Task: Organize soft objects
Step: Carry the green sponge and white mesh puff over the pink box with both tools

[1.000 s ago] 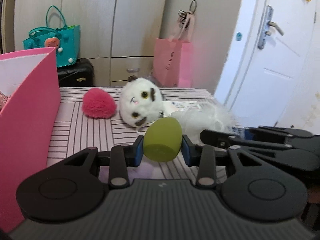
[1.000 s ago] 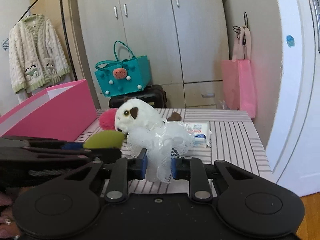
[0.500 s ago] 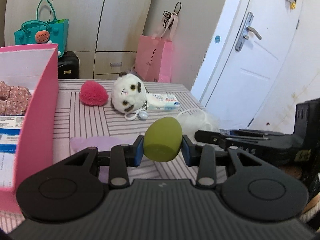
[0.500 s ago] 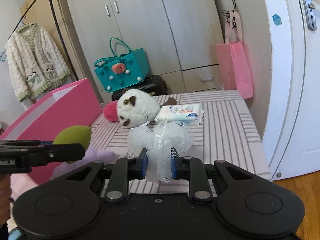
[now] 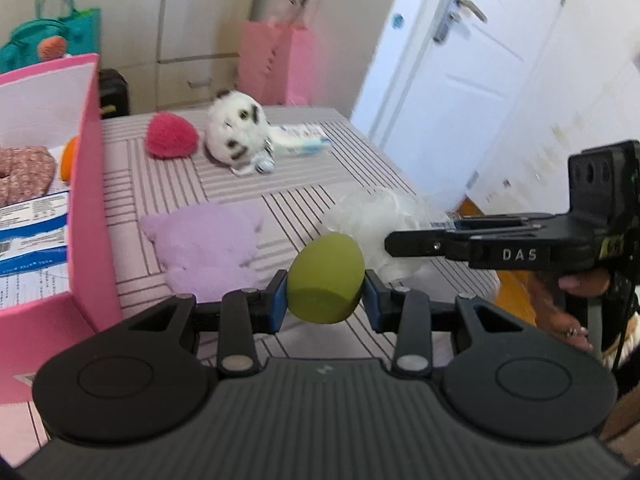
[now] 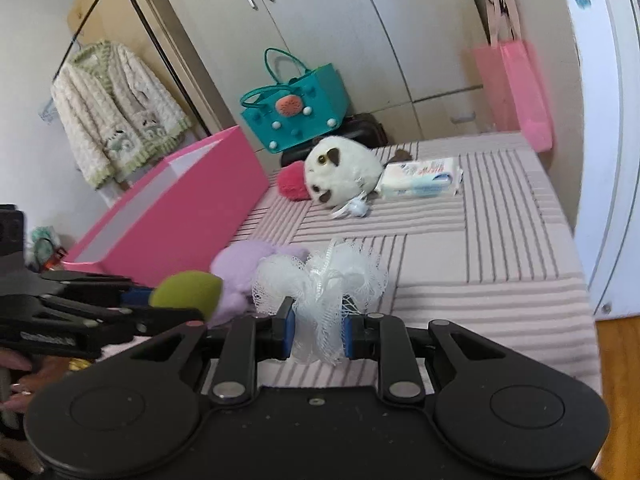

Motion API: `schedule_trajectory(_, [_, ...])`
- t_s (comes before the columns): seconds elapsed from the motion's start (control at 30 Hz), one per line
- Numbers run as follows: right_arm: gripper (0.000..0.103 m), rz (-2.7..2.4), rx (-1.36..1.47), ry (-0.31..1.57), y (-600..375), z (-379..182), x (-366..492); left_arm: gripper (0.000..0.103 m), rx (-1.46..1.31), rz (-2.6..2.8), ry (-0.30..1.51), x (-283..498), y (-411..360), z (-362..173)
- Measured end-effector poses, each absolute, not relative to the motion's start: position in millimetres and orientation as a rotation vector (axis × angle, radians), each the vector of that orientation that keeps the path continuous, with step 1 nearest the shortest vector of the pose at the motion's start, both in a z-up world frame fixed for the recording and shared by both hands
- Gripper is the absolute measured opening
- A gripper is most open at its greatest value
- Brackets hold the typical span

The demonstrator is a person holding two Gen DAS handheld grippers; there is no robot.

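The pink box (image 5: 86, 184) at the left edge of the desk (image 6: 500, 240) is, I judge, where the soft things are meant to go, and it is partly filled: in my left view I see a brownish floral fabric piece (image 5: 24, 172), something orange (image 5: 69, 156) against its inner wall, and a blue-and-white printed pack (image 5: 32, 232) lying inside. That much I count as done. Left out on the striped desk are the lilac plush pad (image 5: 208, 248) nearest the box, the white plush animal (image 6: 340, 176) further back, the red fuzzy puff (image 5: 172, 140) touching or just beside it, and a tissue pack (image 6: 420, 178) behind the animal. Two smaller things are in transit above the desk: my right tongs (image 6: 318, 336) are clamped on the white mesh bath puff (image 6: 324, 280), pinching its netting tight, and my left tongs (image 5: 325, 304) are clamped on the olive green egg-shaped sponge (image 5: 326, 278), pads pressing its two sides. Neither is over the box opening yet. So I judge the job somewhere near halfway: these two to drop in, then the four things on the desk, though whether the tissue pack counts as soft I cannot say.
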State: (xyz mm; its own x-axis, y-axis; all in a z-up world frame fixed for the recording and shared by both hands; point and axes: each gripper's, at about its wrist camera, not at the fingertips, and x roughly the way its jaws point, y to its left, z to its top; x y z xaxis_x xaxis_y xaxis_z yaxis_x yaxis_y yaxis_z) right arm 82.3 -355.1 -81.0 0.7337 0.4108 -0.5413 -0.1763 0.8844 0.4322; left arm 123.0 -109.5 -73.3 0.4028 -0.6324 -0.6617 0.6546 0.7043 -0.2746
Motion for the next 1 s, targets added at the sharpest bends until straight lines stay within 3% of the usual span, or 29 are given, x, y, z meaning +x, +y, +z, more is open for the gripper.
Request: schedule_trajectory(1.0, [0.026,0.498,0.247,0.845,-281.2,-4.3,61.6,0.037,0.177,-0.888,0.915,83.9,-31.6,-24.4])
